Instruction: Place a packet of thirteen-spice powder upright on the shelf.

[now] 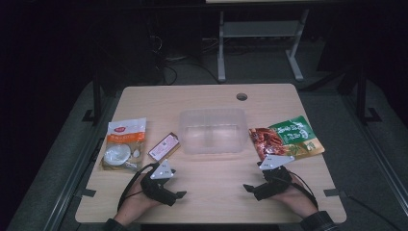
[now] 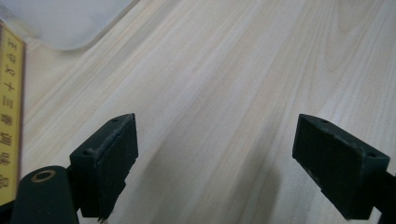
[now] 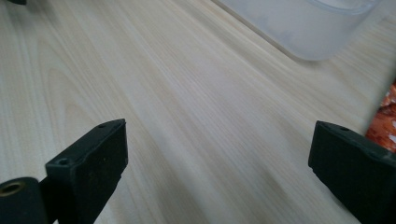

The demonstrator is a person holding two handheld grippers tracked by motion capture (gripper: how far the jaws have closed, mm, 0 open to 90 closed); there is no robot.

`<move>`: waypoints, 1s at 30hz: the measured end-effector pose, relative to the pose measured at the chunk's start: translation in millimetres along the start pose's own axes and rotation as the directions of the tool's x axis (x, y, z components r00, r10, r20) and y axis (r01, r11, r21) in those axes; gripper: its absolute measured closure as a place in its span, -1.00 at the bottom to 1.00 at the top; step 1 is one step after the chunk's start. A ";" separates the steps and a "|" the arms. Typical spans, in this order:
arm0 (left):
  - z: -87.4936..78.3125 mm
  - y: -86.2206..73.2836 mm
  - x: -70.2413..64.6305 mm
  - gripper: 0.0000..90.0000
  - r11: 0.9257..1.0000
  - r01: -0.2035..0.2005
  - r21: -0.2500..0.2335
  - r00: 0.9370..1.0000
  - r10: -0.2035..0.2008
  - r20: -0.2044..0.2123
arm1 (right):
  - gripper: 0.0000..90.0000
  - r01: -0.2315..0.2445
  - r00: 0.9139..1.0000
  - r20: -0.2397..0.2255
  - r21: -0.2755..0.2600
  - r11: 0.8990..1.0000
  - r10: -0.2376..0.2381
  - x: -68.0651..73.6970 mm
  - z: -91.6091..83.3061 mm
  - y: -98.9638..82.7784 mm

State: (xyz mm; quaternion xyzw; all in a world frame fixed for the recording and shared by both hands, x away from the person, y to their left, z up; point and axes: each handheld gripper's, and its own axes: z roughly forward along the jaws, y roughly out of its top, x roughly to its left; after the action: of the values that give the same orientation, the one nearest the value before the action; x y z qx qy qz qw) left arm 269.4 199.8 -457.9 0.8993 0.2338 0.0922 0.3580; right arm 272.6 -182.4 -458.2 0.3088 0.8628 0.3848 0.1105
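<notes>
Currently, I read the scene as follows.

Left gripper (image 1: 181, 194): I hold it low over the near left part of the worktop (image 1: 211, 192); its jaws stand wide apart with only bare wood between them, as the left gripper view confirms.

Right gripper (image 1: 246, 187): I hold it low over the near right part of the worktop; its jaws stand wide apart and clamp nothing.

Clear container (image 1: 213, 131): it sits at the worktop's centre, beyond both grippers and between them; it looks empty. A corner of it appears at the upper left of the left gripper view and at the upper right of the right gripper view.

Small pink packet (image 1: 163, 146): it lies flat just left of the container, near the left gripper.

White and orange pouch (image 1: 124, 144): it lies flat at the worktop's left edge, beside the pink packet.

Green and red pouch (image 1: 286, 137): it lies flat just right of the container; its near edge is close to the right gripper.
</notes>
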 end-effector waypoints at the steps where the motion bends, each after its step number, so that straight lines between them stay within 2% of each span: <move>1: -0.8 0.2 1.1 -0.70 1.000 -0.004 0.001 1.000 0.004 -0.003 | -0.91 0.000 1.000 0.000 0.000 1.000 0.000 0.0 0.0 0.0; 7: -7.8 0.0 7.7 -0.64 0.999 0.041 -0.001 0.999 -0.041 -0.015 | -0.90 -0.004 1.000 -0.015 0.009 1.000 0.004 1.4 2.1 0.4; 13: -19.6 -0.1 16.0 -0.63 0.998 0.063 -0.009 0.997 -0.063 -0.050 | -0.89 0.009 1.000 -0.028 0.003 1.000 -0.009 2.8 2.2 0.9; 14: -24.4 -0.6 20.1 -0.62 0.998 0.063 -0.018 0.996 -0.064 -0.063 | -0.89 0.008 1.000 -0.029 0.003 1.000 -0.007 2.7 2.4 1.0; 17: -31.6 -0.6 24.9 -0.60 0.996 0.086 -0.039 0.994 -0.088 -0.062 | -0.88 0.007 0.999 -0.033 0.003 1.000 -0.007 3.0 2.4 1.2; 19: -34.3 -0.2 26.5 -0.58 0.995 0.086 -0.047 0.994 -0.089 -0.066 | -0.87 0.007 0.999 -0.034 0.006 1.000 -0.007 3.2 2.3 1.2; 25: -46.0 2.1 37.5 -0.58 0.994 0.096 -0.057 0.989 -0.102 -0.111 | -0.86 0.009 0.999 -0.041 0.009 1.000 -0.009 3.2 2.5 1.5; 26: -49.2 2.4 42.6 -0.58 0.994 0.100 -0.055 0.986 -0.106 -0.129 | -0.86 0.011 0.999 -0.042 0.008 1.000 -0.011 3.5 2.5 1.6; 30: -52.6 2.6 50.2 -0.58 0.992 0.110 -0.055 0.981 -0.118 -0.153 | -0.86 0.015 0.999 -0.043 0.009 1.000 -0.014 3.8 3.2 1.9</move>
State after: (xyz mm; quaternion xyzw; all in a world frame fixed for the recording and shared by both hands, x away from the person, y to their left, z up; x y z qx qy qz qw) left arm 296.7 254.2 -418.0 0.8659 0.3100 0.1471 0.3641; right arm 271.8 -177.2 -458.9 0.2947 0.8689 0.3866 0.0933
